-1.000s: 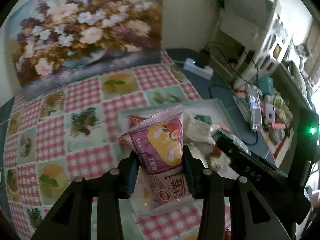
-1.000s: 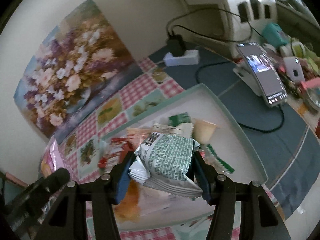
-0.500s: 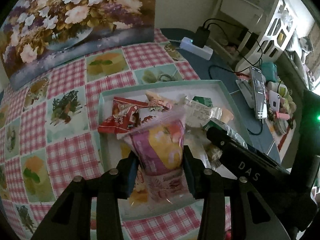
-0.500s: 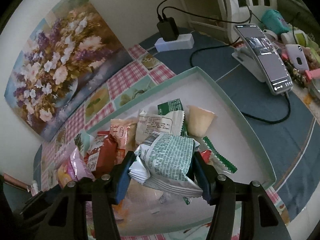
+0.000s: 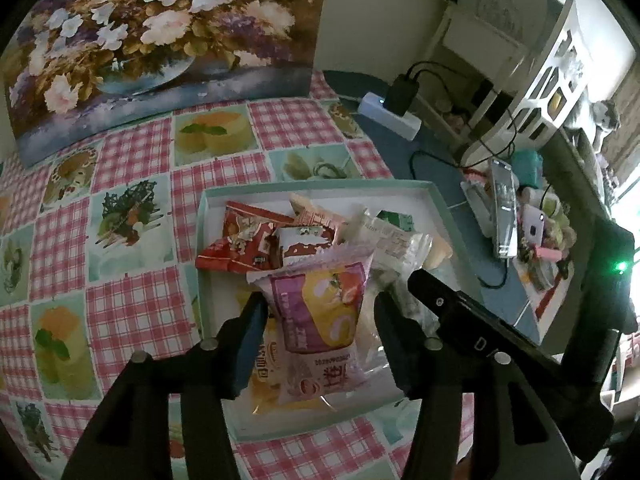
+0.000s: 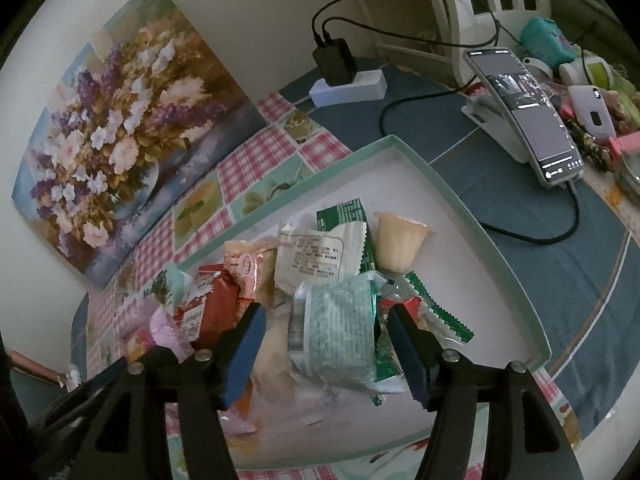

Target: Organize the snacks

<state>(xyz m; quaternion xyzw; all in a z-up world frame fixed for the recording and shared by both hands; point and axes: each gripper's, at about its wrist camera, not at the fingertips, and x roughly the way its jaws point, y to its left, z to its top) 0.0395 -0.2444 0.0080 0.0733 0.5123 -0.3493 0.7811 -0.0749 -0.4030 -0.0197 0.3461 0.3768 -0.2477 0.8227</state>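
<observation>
1. We ease our left gripper [image 5: 316, 316] open, releasing the pink-and-yellow plastic cake packet [image 5: 320, 312] inside the shallow mint-green cardboard tray [image 5: 320, 189]
2. Our right gripper [image 6: 324, 338] likewise opens around the crinkled green-printed foil packet [image 6: 340, 332], dropped there too, gathering snacks together

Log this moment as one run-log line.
left gripper: opening, pink snack pack between fingers | right gripper: opening, green snack pack between fingers | over tray
</observation>
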